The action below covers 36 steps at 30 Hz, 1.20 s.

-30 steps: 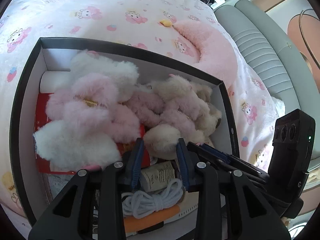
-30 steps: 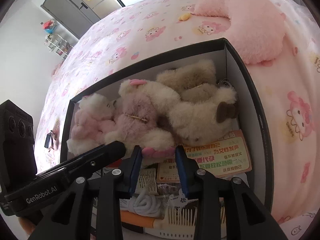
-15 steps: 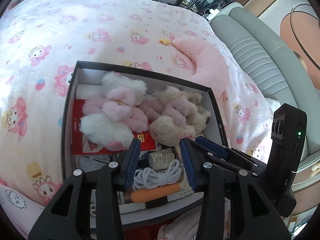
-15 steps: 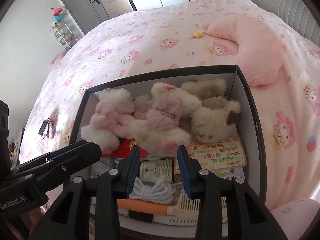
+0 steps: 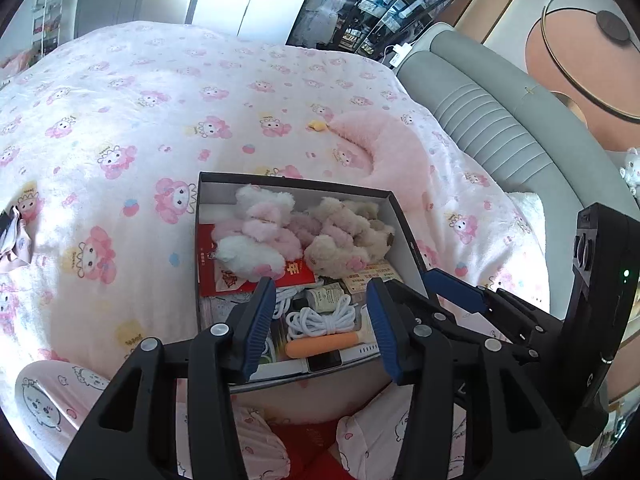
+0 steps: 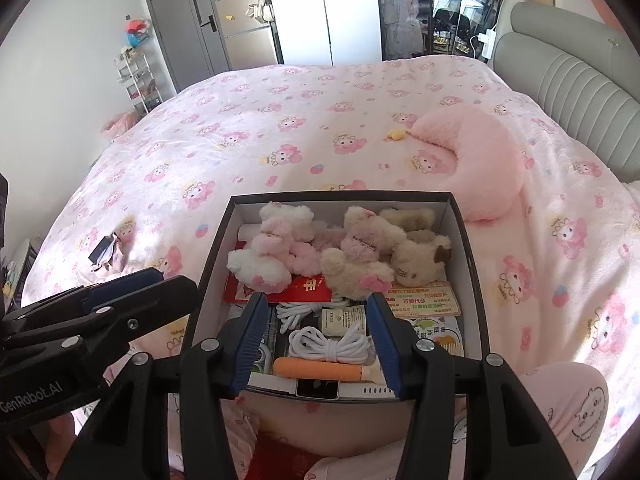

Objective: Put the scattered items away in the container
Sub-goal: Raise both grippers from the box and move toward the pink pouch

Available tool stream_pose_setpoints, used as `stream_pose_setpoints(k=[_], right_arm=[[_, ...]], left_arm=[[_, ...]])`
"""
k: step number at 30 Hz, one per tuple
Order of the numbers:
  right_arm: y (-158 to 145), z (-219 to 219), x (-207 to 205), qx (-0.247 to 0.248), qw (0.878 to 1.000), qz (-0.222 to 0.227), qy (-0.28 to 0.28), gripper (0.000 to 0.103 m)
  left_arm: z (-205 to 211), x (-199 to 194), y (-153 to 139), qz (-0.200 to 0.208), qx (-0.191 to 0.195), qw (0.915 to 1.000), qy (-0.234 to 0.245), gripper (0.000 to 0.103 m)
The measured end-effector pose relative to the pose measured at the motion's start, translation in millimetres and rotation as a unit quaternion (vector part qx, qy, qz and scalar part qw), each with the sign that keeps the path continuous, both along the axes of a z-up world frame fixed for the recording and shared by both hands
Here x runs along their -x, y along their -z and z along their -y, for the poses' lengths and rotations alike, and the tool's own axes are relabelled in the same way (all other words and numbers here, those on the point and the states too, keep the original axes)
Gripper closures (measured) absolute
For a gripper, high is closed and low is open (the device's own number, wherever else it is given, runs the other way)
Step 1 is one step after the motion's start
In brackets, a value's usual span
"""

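A black box [image 6: 470, 256] [image 5: 404, 224] sits on the bed, holding several plush toys [image 6: 352, 252] [image 5: 264, 236], a red envelope [image 6: 316, 286], a white cord coil [image 6: 328, 344] [image 5: 320, 320], an orange-handled comb [image 6: 320, 370] and cards. My right gripper [image 6: 318, 338] hangs above the box's near end, jaws opening, nothing between them. My left gripper [image 5: 320, 320] hovers likewise above that end, jaws opening and empty. In the right wrist view the left gripper [image 6: 120, 292] shows at the left edge; in the left wrist view the right gripper [image 5: 460, 292] shows at the right.
A pink crescent pillow [image 6: 480, 160] and a small yellow item [image 6: 396, 134] lie beyond the box. A small dark packet [image 6: 106, 252] lies on the quilt to the left. A grey headboard [image 6: 568, 80] runs along the right. A person's pyjama-clad knees [image 6: 560, 408] flank the box's near side.
Both grippers have risen and drawn back from the box, so it looks smaller and the room shows. Their jaws have spread wider. The box's contents stay put.
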State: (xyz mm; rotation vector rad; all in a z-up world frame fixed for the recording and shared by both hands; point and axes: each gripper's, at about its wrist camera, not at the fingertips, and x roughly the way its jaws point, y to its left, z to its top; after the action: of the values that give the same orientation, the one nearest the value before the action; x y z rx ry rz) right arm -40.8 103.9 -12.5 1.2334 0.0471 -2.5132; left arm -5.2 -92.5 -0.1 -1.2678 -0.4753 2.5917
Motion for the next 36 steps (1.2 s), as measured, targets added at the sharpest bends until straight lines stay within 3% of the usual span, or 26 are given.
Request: stream_pose_setpoints(k=[6,19,36], right_arm=[[-15.5,-0.5,-19.9,0.018,1.0,-0.015,0.0,0.055],[-33.4,19.5,-45.8,-0.001,0.999,-0.04,-0.015,0.055],[-34.9,93.7,-58.7,-0.03,0.995,-0.054,-0.077,0.055]], left_arm=[[2.6,-23.9,-13.2,-0.017,0.005,0.9998,0.004,0.055],[20.8,-53.2,-27.9,-0.035,0.009,0.9993,-0.009,0.055],[88.8,-81.5,-25.2,-0.035,0.014,0.9967,-0.073,0.055]])
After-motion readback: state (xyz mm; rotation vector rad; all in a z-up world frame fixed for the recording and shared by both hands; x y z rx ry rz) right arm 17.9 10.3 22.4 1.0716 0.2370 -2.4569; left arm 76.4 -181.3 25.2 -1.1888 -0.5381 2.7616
